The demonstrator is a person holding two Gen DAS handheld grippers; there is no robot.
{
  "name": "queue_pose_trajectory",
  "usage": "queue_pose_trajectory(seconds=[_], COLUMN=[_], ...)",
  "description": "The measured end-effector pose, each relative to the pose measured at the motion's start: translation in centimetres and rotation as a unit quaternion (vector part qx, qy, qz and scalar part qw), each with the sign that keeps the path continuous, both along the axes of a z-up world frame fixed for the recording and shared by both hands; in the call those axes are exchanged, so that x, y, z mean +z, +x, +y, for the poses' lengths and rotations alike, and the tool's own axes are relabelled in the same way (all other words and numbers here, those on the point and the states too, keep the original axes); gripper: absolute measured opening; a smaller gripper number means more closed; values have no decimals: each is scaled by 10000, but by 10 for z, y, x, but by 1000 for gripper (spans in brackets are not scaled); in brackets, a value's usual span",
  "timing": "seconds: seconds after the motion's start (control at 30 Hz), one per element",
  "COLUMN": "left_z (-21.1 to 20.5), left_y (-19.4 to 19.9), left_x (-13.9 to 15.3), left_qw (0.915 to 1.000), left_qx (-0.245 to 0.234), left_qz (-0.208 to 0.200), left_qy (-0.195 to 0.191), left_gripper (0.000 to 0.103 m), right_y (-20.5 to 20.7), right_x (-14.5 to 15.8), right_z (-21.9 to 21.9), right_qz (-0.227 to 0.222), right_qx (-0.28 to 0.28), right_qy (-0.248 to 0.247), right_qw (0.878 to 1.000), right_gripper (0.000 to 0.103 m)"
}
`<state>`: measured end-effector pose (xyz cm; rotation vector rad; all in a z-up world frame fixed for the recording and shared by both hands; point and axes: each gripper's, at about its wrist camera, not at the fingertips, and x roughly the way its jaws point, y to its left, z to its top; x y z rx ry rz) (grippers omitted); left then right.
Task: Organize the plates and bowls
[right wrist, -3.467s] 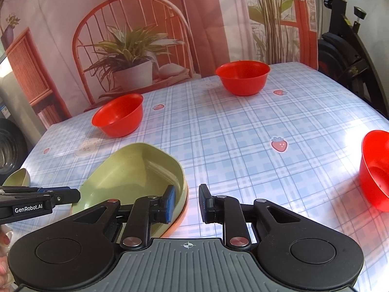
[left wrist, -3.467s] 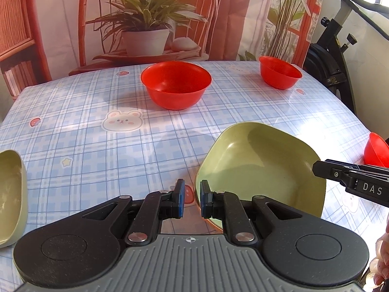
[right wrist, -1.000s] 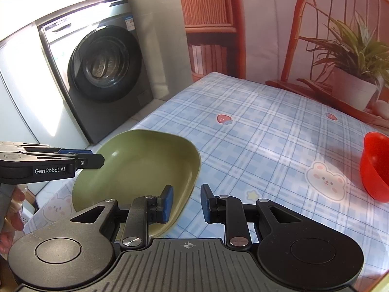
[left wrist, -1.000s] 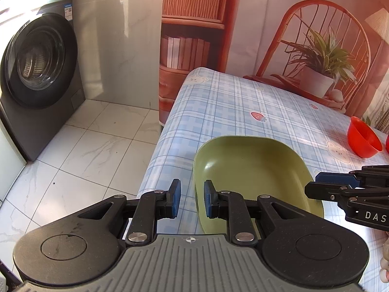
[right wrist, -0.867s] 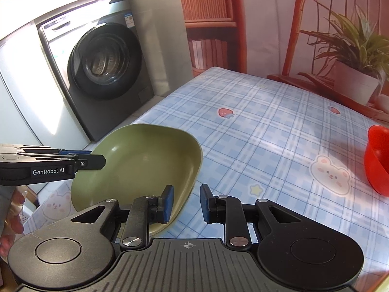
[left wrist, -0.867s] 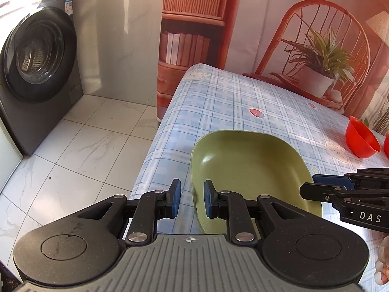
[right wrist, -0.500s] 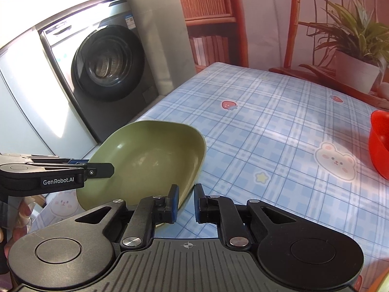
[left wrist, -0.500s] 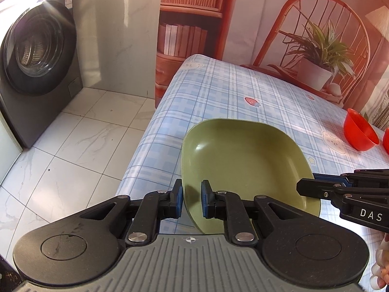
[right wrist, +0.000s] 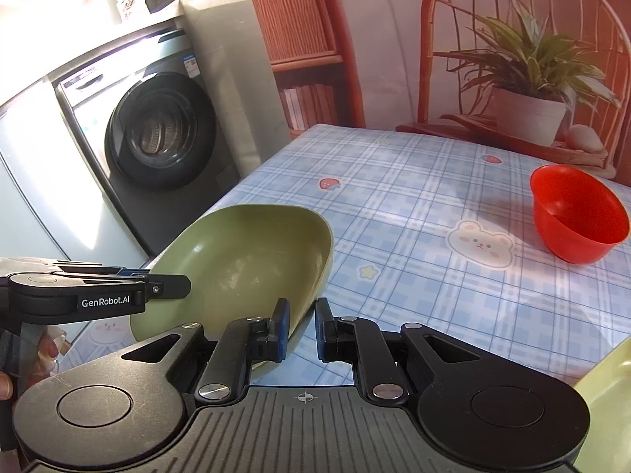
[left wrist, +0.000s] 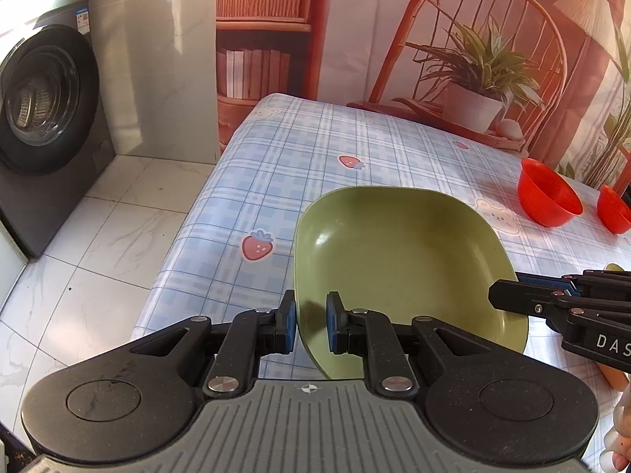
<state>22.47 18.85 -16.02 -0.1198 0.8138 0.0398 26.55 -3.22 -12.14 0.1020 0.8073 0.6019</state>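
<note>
Left tool (left wrist: 310, 325): its two blue pads are set on either side of the green plate's near-left rim, one outside and one inside; the gap is narrow, and whether the pads actually press the rim cannot be told.
Right tool (right wrist: 301, 333): its pads straddle the plate's opposite rim, the left pad against the outer wall, the right pad standing slightly off it; a firm hold cannot be confirmed. In the left wrist view its black fingers (left wrist: 512, 298) are seen reaching over the plate's right rim.
Green plate (left wrist: 398, 260): a deep, rounded-square dish, seen between both tools near the corner of the worktop closest to the washing machine; it appears tilted, and whether it rests on the cloth or is lifted cannot be told.
Worktop (left wrist: 299, 165): covered with a blue plaid cloth printed with strawberries and bears.
Red bowl (right wrist: 577, 213): upright on the worktop, well beyond the green plate, near a bear print.
Second red bowl (left wrist: 613, 211): just beside the first, partly cut by the picture edge.
Second green plate (right wrist: 607, 406): only a pale rim is shown, on the near right side of the held plate.
Washing machine (right wrist: 161, 138): on the tiled floor, past the worktop edge nearest the green plate.
</note>
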Motion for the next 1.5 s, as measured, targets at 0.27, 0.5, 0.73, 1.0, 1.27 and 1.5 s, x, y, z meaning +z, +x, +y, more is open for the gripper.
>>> queue_pose_trajectory(seconds=[0.27,0.5,0.73,1.0,1.27,1.5], left_z=[-38,-77,-120,-166,-215,-243], left_y=[7,9,9,1,4,23], left_x=[11,19,26,22,23,20], left_qw=[9993,9970,9929,9864,9766,9695], left_qx=[-352,-759,-1176,-1635,-2148,-2449], left_qz=[-93,-169,-201,-122,-82,-38], left_qy=[-37,-44,-40,-85,-49,-14], left_gripper=[17,17,17,17,17,17], right_y=[-11,-23,-38,-66,-88,-102], right_x=[21,28,31,25,19,10], right_z=[-48,-97,-143,-191,-238,-261], right_qz=[-214,-273,-322,-262,-171,-20], right_qx=[-373,-786,-1209,-1671,-2175,-2414], right_qy=[105,269,405,475,614,675], right_qw=[9990,9962,9913,9845,9740,9681], right_gripper=[13,13,13,13,13,15])
